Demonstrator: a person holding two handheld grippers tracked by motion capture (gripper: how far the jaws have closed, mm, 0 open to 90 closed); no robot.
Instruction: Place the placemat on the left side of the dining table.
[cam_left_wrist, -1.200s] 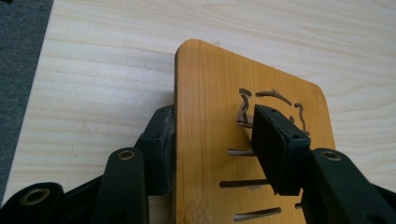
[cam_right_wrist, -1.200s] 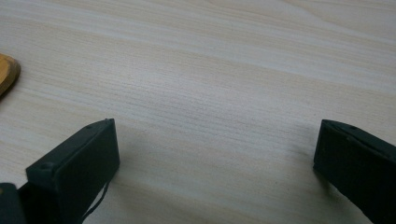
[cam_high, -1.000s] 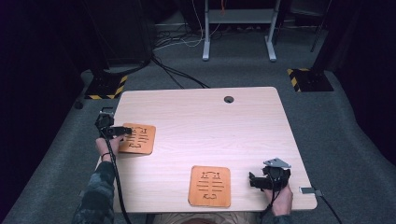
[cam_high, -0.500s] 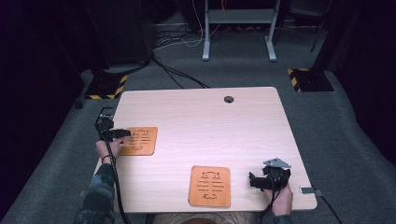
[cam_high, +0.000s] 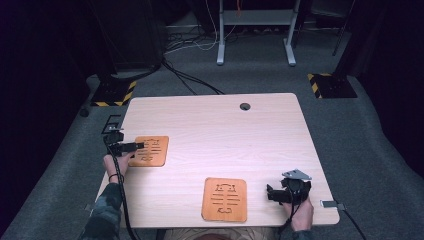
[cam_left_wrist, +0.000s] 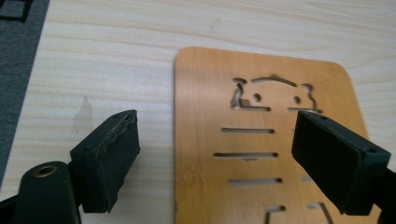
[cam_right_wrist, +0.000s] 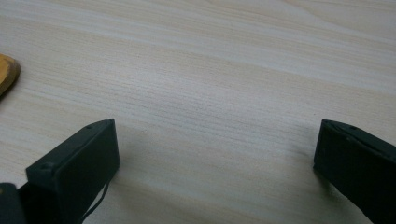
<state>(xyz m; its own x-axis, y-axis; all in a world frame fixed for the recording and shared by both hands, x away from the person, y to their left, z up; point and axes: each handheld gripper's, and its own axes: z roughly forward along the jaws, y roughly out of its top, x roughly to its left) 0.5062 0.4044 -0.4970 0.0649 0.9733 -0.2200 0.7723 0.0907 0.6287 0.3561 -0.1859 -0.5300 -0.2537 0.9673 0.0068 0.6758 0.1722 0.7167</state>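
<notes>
High view: two orange cut-out boards lie flat on the desk (cam_high: 260, 130). The left board (cam_high: 149, 150) sits near the desk's left edge; the near board (cam_high: 225, 199) sits by the front edge, about midway along it. The left tongs (cam_high: 141, 146) reach over the left board's near-left side. The right tongs (cam_high: 270, 194) rest near the front right corner, just beside the near board but apart from it.

Left gripper view: the jaws have just been opening and stand well apart. The left board (cam_left_wrist: 266, 135) lies on the desk below them, one pad over bare desk and the other over the board; neither pad presses it.

Right gripper view: the jaws stand wide apart over bare desk, a corner of the near board (cam_right_wrist: 7, 74) at the left edge.

Risk, as a judgement: the board is thin and flat, so closing from this pose could skid it toward the left edge instead of gripping. The high view hides the jaw gap; the gripper views show it.
</notes>
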